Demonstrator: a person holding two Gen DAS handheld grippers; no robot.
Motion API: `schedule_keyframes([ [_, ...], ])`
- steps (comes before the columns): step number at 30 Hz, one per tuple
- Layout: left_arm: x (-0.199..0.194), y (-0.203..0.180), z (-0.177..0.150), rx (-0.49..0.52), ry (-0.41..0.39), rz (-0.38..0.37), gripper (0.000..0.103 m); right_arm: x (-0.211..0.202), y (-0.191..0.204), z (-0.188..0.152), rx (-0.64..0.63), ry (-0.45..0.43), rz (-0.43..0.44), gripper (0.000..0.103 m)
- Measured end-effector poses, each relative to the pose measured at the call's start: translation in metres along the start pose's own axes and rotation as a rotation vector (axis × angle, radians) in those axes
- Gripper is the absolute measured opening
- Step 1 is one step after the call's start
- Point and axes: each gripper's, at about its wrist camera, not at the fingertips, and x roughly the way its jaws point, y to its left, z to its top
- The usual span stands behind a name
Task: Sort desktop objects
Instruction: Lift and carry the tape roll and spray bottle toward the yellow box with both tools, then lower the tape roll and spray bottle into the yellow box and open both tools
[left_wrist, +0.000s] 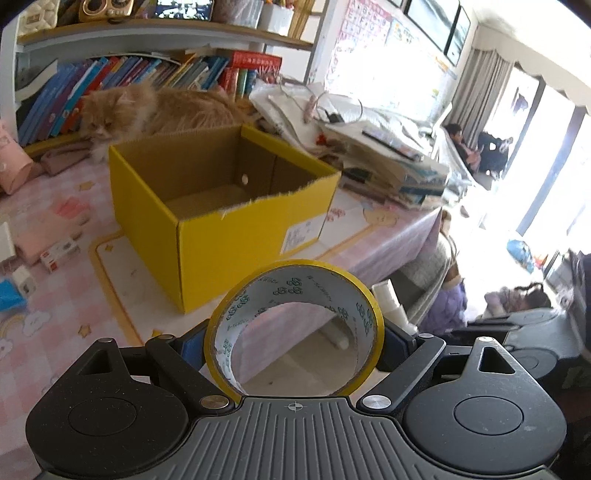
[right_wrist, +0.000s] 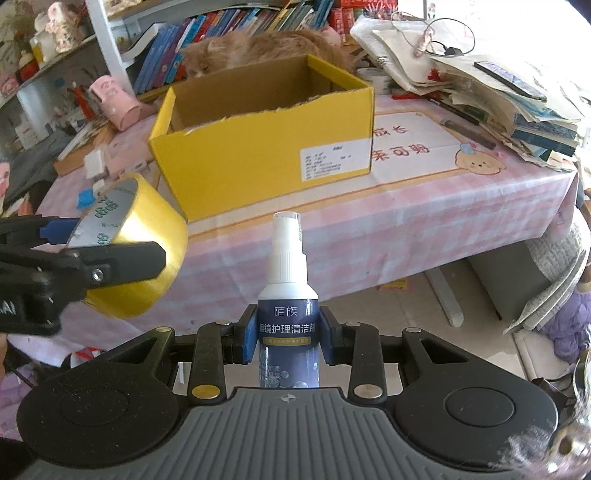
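The left gripper (left_wrist: 294, 338) stands wide, yet it is no empty spread; a roll of yellow tape (left_wrist: 294, 328) sits between its blue pads, one pad pressed against each outer side of the ring, so the claw is clamped on the roll across its full width; the roll's open core faces the camera, and through it the edge of the table (left_wrist: 388, 236) and the floor below show. In the right wrist view the same tape roll (right_wrist: 147, 254) appears at the left, held in the air in front of the table's near edge, with one black finger lying across its yellow band.

The right gripper (right_wrist: 288, 338) is drawn narrow on a small spray bottle (right_wrist: 288, 317); its blue pads grip the dark blue label on both sides, at about the upper part of the body; the bottle stands upright in the claw, white nozzle on top, rising above the fingertips.

Beyond both claws a yellow cardboard box (left_wrist: 240, 229) stands open on the pink checked tablecloth, apart from both held things; its near rim is torn and ragged; the part of its inside that shows holds nothing. An orange cat (left_wrist: 147, 110) lies just behind the box, in front of a row of books (left_wrist: 110, 85); a heap of papers (right_wrist: 480, 81) is piled at the right of the box.
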Motion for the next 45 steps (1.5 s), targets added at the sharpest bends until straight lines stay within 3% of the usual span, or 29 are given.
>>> schedule_keyframes([
  [13,0.009,-0.005,0.058,-0.009,-0.125,0.023,0.091,0.003,-0.021,0.065,-0.045,-0.071,0.057,0.03],
  [26,0.019,0.012,0.116,-0.038,-0.245,0.227,0.091,0.018,-0.031,0.171,-0.206,-0.226,0.197,0.03],
  [34,0.057,0.023,0.136,-0.019,-0.193,0.325,0.091,0.064,-0.038,0.218,-0.34,-0.217,0.257,0.03],
  [45,0.125,0.039,0.152,0.086,-0.026,0.426,0.092,0.138,-0.038,0.244,-0.586,-0.12,0.275,0.03],
])
